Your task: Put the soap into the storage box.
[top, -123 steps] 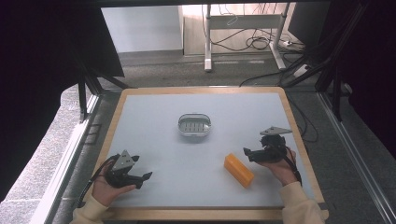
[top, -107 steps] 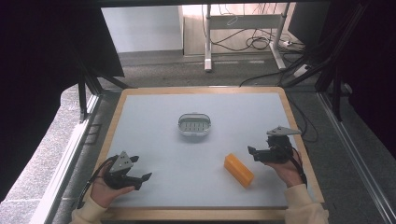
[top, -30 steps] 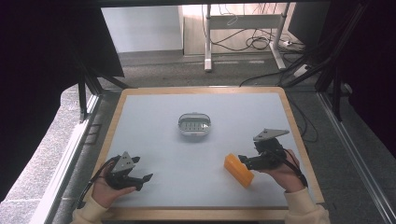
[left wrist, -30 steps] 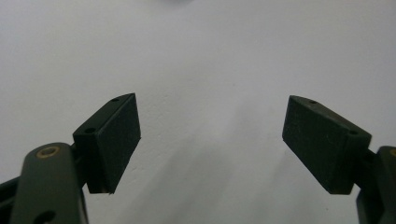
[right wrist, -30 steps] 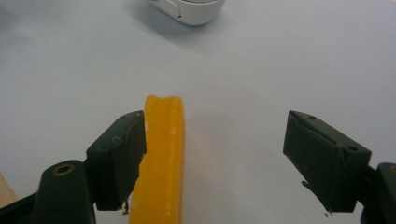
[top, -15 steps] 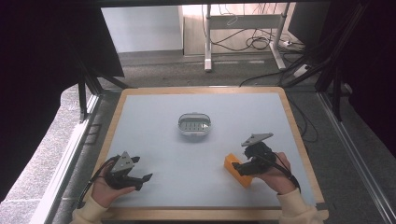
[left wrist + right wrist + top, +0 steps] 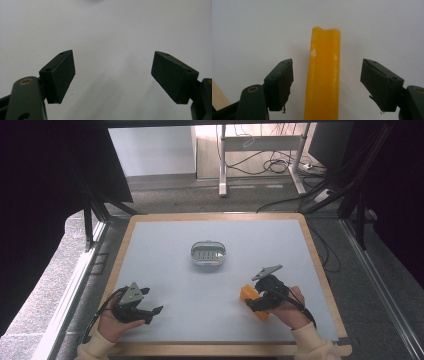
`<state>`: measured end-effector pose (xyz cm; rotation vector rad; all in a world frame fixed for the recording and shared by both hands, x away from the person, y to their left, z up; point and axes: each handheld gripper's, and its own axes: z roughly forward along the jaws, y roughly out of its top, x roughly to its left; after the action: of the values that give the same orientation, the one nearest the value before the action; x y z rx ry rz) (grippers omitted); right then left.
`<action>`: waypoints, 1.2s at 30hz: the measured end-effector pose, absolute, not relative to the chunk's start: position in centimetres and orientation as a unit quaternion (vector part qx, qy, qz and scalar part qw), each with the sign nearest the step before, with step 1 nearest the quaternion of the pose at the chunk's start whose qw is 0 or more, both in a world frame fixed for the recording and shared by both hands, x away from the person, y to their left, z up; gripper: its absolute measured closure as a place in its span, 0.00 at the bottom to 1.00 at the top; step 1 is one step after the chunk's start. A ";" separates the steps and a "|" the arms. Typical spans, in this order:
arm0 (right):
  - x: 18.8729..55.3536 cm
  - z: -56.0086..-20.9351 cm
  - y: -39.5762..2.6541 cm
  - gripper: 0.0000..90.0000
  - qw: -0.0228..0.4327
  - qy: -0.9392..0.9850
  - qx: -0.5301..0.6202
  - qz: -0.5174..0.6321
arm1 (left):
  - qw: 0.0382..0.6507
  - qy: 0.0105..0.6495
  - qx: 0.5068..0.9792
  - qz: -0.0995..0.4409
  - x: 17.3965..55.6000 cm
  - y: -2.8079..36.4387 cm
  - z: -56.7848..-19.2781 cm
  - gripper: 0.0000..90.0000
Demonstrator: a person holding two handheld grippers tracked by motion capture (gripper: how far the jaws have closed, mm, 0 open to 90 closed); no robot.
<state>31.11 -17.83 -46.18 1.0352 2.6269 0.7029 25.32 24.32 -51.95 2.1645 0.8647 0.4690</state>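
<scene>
Between right tongs (image 7: 325,85), orange bar (image 7: 323,75)

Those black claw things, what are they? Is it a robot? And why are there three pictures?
No robot here. A person sits at the table and holds a claw tool in each hand. The high view looks down from above: the left claw rests near the front, and the right claw is at an orange block.

The other two pictures come from little cameras riding on the claws. The left gripper view looks between its two open black pads at bare table. The right gripper view shows the orange block lying between that claw's open jaws, with gaps on both sides, so nothing is held yet.

A small clear dish with a greenish inside sits in the middle of the table.
</scene>
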 end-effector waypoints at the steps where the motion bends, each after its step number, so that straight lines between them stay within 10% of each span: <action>1: 31.1 -46.4 -17.7 0.31 0.115 0.898 0.354 0.235 | 0.373 0.338 0.845 0.183 25.3 24.3 -51.9 0.21; 16: 31.4 -48.1 -16.7 0.65 0.101 0.913 0.351 0.179 | 0.374 0.337 0.844 0.184 25.4 24.5 -51.9 0.21; 36: 31.2 -46.2 -17.5 0.68 0.110 0.912 0.338 0.206 | 0.372 0.336 0.845 0.185 25.3 24.3 -51.9 0.21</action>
<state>31.22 -17.49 -46.25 0.9919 2.6790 0.6059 25.29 24.35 -51.89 2.1656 0.8609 0.4749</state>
